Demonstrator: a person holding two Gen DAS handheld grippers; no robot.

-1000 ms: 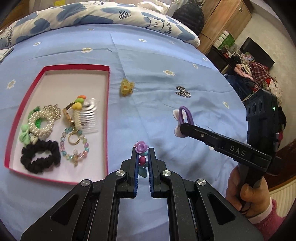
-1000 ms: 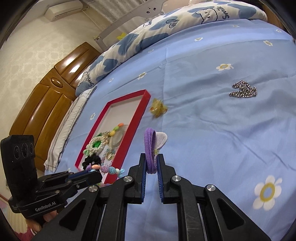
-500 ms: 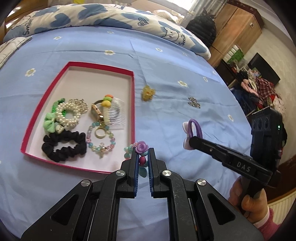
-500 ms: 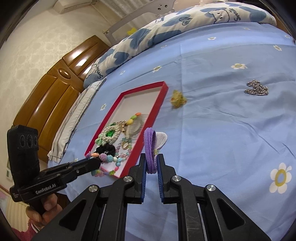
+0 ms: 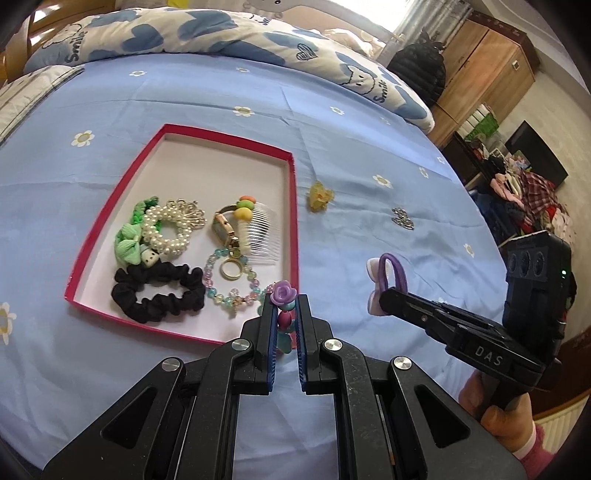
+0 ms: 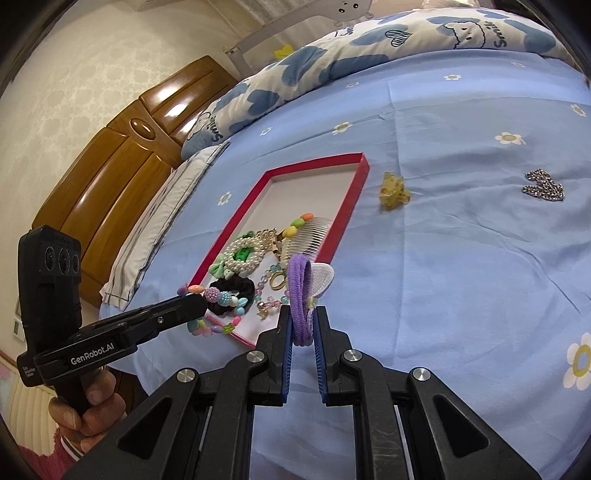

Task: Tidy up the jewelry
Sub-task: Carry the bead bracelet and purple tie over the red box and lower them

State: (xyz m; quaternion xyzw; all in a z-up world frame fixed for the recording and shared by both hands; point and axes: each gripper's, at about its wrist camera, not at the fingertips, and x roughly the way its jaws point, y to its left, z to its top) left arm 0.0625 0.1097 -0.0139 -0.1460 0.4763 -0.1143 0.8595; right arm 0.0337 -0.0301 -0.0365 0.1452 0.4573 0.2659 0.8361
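My left gripper (image 5: 284, 306) is shut on a colourful bead bracelet (image 5: 283, 295) with a purple rose, held over the near right corner of the red-rimmed tray (image 5: 293, 206). It shows in the right wrist view too (image 6: 201, 306). My right gripper (image 6: 302, 317) is shut on a purple hair tie (image 6: 300, 295) with a white bow, above the bed just right of the tray (image 6: 347, 206). In the tray lie a pearl bracelet (image 5: 168, 230), black scrunchie (image 5: 159, 291), comb (image 5: 260, 236) and beaded chain. A yellow claw clip (image 5: 319, 194) and silver chain (image 5: 403, 218) lie on the sheet.
The bed has a blue daisy sheet (image 5: 369, 140) with a cloud-print duvet (image 5: 221, 33) at the far side. A wooden headboard (image 6: 122, 155) and pillow are left in the right wrist view. A cluttered wardrobe area (image 5: 517, 177) is off the bed's right.
Both grippers have moved left toward the tray, each still holding its item. The bead bracelet has gone from over the sheet beside the tray to over its near right corner.
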